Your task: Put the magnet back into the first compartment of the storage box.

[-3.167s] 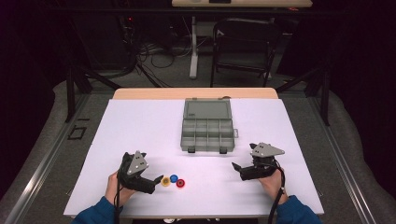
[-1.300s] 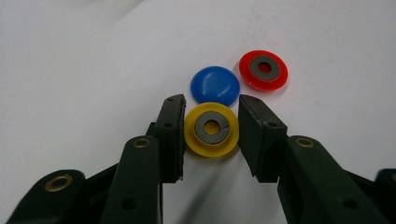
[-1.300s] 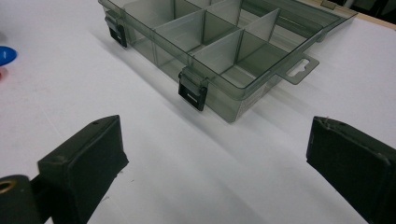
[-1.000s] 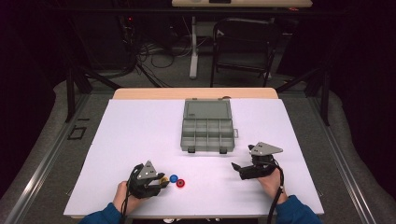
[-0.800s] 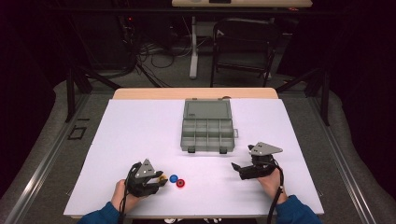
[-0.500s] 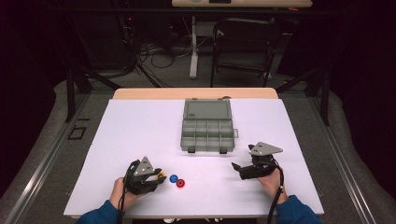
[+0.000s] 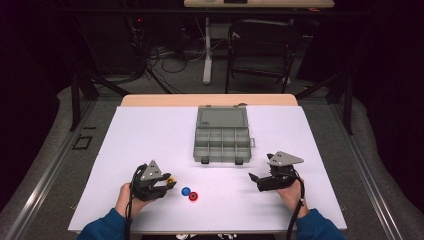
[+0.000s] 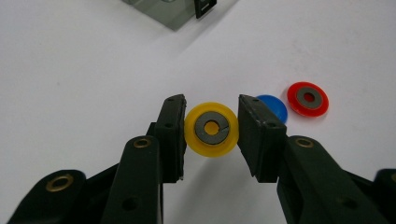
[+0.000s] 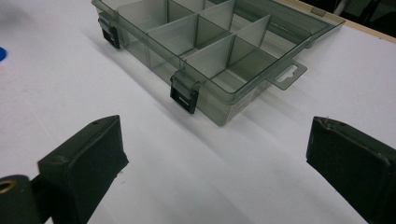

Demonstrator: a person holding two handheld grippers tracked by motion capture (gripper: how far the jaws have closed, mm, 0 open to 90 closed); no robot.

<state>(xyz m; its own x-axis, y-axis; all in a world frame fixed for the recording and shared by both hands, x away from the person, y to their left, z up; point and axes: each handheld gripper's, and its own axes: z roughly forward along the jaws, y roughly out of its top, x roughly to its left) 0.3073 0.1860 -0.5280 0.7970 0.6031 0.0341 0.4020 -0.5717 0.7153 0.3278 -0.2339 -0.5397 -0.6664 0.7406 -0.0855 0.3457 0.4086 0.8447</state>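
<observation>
Yellow disc [image 8: 211, 129] (grey-cored up close) clenched in left tongs [image 8: 211, 128]; right tongs [image 9: 215, 154] gape empty.

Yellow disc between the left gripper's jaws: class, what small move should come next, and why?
Probably carry the yellow disc toward the open organiser box. The left gripper has the disc by its edges, seemingly just off the table, while the blue disc and red disc lie loose, and the box compartments look empty.
</observation>
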